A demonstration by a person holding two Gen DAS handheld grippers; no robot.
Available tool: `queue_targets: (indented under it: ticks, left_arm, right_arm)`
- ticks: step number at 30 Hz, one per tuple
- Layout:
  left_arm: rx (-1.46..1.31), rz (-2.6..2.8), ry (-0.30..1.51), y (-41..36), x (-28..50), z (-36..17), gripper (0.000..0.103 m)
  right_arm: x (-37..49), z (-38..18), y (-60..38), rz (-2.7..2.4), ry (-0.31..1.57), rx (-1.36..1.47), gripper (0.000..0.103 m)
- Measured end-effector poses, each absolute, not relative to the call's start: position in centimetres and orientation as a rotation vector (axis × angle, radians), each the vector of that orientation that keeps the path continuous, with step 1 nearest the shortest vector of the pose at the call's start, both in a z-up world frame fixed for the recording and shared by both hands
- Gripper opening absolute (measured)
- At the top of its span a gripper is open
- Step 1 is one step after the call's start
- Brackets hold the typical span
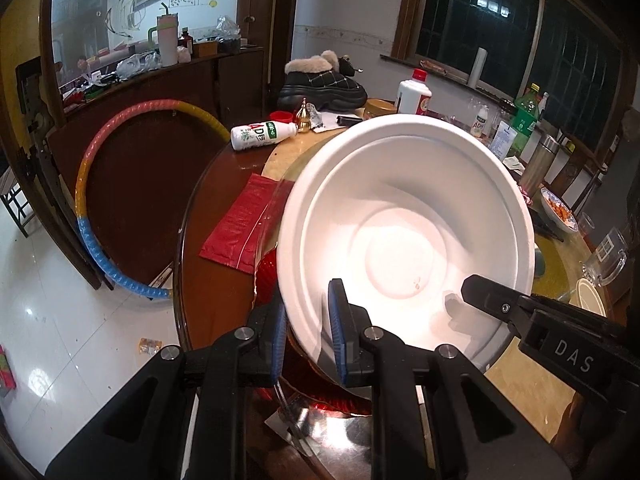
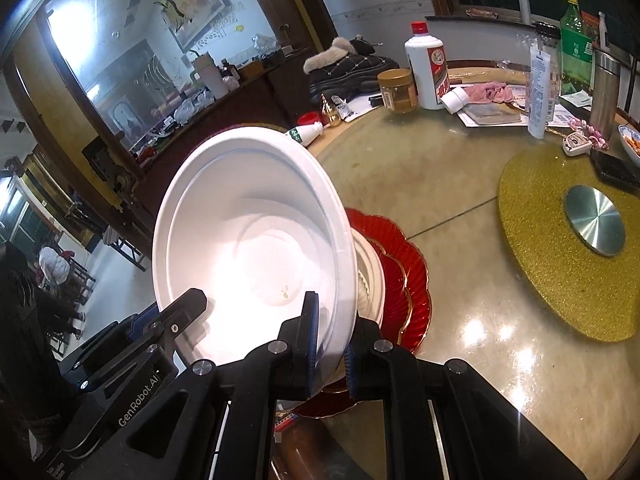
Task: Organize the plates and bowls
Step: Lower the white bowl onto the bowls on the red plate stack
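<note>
I have both the left gripper [image 1: 307, 336] and right gripper [image 2: 331, 348] clamped on the rim of a tilted white bowl [image 1: 404, 232]; uneven lowering could knock the red plate [image 2: 404, 276] stack beneath.

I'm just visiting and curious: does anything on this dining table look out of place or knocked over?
Yes. A pair of fur-lined shoes sits on the table's far edge, odd among the tableware, and a white drink bottle lies on its side near them. Nothing looks spilled.

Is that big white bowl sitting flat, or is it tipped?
Tipped. The white bowl leans with its opening facing the cameras, held by its rim above the red plate. It looks nearly empty.
</note>
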State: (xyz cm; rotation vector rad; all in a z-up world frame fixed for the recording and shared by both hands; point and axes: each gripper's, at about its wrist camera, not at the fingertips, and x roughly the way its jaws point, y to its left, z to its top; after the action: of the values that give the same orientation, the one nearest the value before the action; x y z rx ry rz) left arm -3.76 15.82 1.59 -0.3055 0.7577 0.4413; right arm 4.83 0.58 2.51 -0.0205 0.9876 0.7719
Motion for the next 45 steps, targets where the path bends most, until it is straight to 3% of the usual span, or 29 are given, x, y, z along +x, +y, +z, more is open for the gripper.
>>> queue_targets:
  ticks: [38,45]
  left_arm:
    - [-0.345,0.437,0.823,17.6,-3.3,0.3,0.017]
    - [-0.397,0.448,0.790,18.4,-3.7,0.7,0.018]
  right_arm:
    - [5.9,0.9,1.1,0.782,1.085,0.021,0.017]
    - [5.9,1.3,0.9,0.802,1.071,0.057,0.041]
